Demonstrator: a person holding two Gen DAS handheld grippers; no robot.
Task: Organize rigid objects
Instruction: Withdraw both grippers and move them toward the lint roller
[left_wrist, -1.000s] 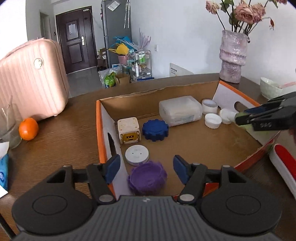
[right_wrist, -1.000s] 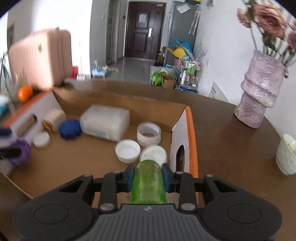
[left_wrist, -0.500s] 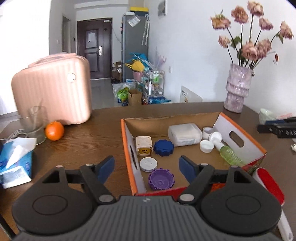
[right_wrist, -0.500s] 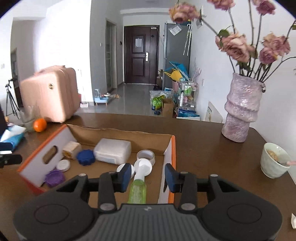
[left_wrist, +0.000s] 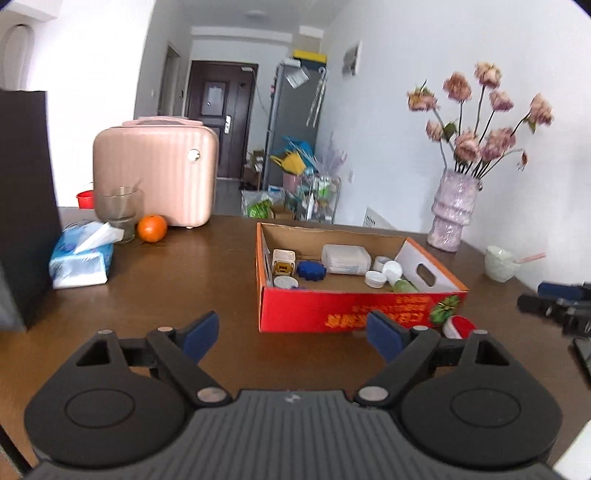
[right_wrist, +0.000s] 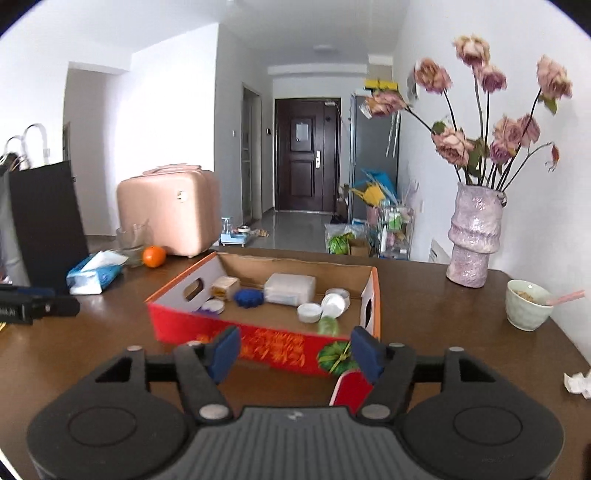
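Both our tongs are back from the box (left_wrist: 354, 314) now, and both are empty. The left tongs (left_wrist: 291, 334) have just been opening and stand wide apart with nothing between them. The right tongs (right_wrist: 295, 349) have just been opening too, and nothing sits between them either.

The box rests on the tabletop (left_wrist: 184, 280), near the middle. Inside it we can see a white case (left_wrist: 345, 259), a blue gear (left_wrist: 311, 270), a small cream cube (left_wrist: 282, 263), some white lids (left_wrist: 375, 278) and a green bottle (left_wrist: 404, 286) lying at the right end. So the small hard things look to be in the box already.

What seems left for us is the red and white thing (right_wrist: 349, 389) lying on the tabletop just in front of the box, close to the right tongs. We cannot tell what it is.

To do this step well, we think we should:
- keep the tongs wide apart as we come down on it
- line up so one pad goes on each side of it
- go slow, because it lies flat and low on the tabletop
- squeeze only when it sits between the pads
- lift it over the box wall, not into it
- put it in a bare spot, away from the lids and the bottle

The bowl (right_wrist: 528, 304) and the vase (right_wrist: 474, 243) stand near the right side. We should keep clear of them so nothing tips.
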